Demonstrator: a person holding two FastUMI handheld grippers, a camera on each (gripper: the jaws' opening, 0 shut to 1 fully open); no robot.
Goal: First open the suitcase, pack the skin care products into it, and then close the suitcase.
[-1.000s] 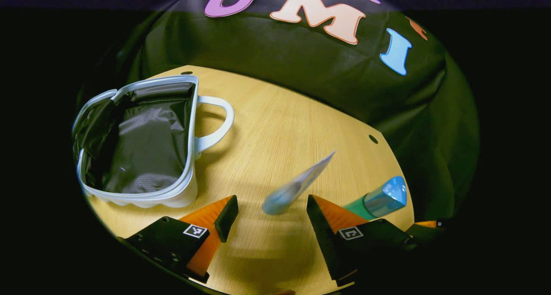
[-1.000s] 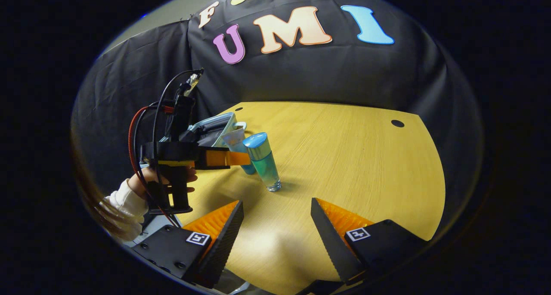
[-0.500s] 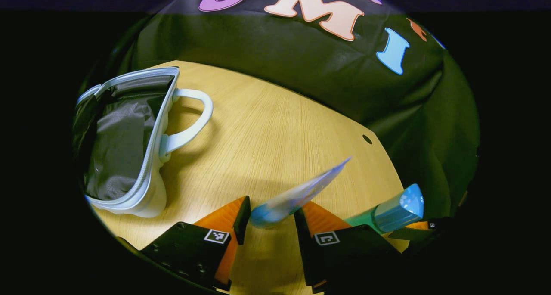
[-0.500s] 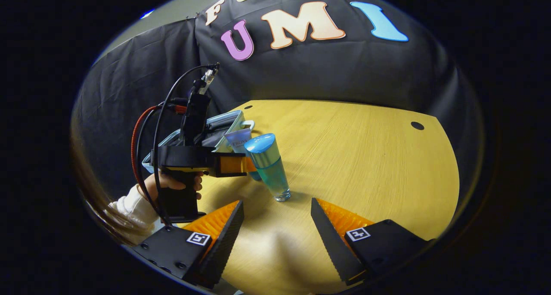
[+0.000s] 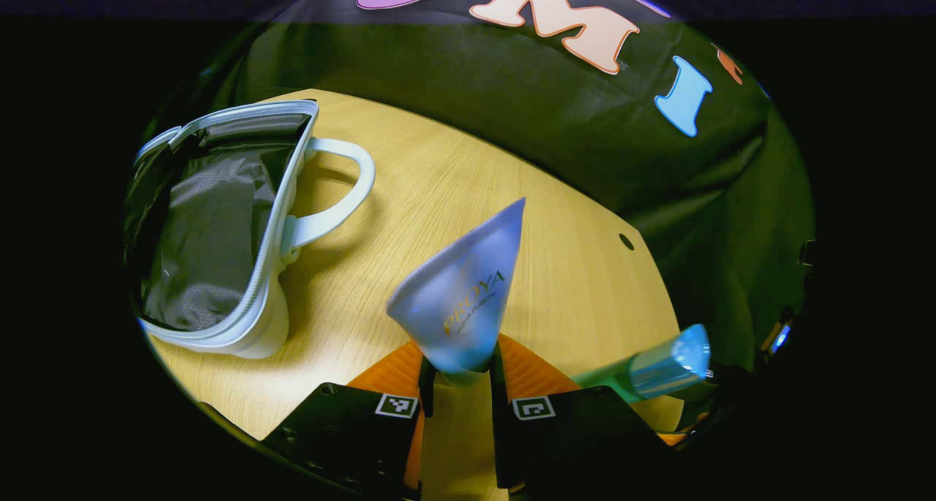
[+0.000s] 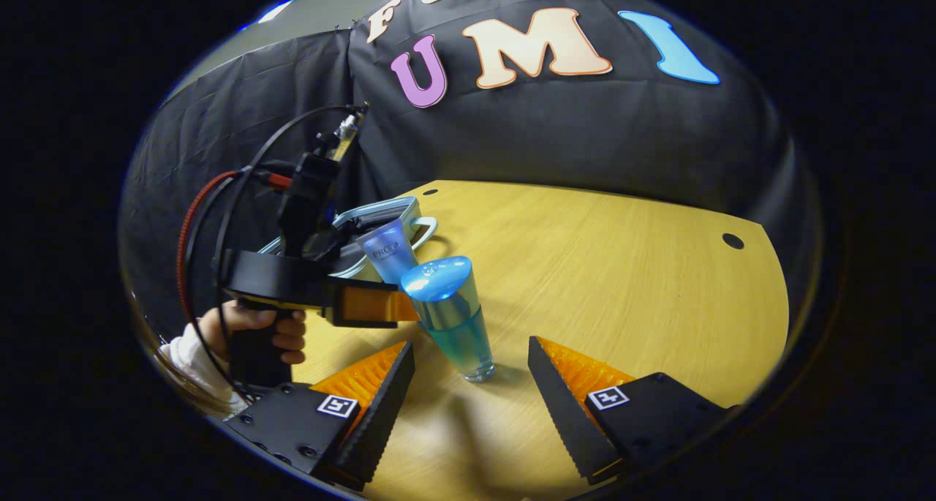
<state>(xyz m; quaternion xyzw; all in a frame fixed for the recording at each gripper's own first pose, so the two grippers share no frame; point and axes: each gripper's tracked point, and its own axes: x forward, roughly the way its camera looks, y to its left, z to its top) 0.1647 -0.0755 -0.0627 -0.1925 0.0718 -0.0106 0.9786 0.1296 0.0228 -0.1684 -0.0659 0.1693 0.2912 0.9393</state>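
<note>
My left gripper (image 5: 459, 388) is shut on the cap end of a pale blue cream tube (image 5: 462, 303), which stands up with its flat crimped end high. The open white suitcase (image 5: 219, 223) with dark lining lies at the left of the left gripper view, handle toward the table's middle. A blue-capped bottle of teal liquid (image 6: 452, 312) stands upright just ahead of my right gripper (image 6: 472, 398), which is open with nothing between its fingers. In the right gripper view the left gripper (image 6: 398, 307) holds the tube (image 6: 387, 251) just left of the bottle, in front of the suitcase (image 6: 365, 219).
The wooden table (image 6: 621, 289) stretches to the right of the bottle, with round holes near its far edge. A hand (image 6: 256, 333) in a white sleeve grips the left gripper's handle, with cables looping above. The bottle (image 5: 658, 366) leans in at the left gripper view's lower right.
My left gripper has closed on the tube's cap end and lifted it, turning its broad face toward the camera. The right gripper has crept closer to the bottle.
</note>
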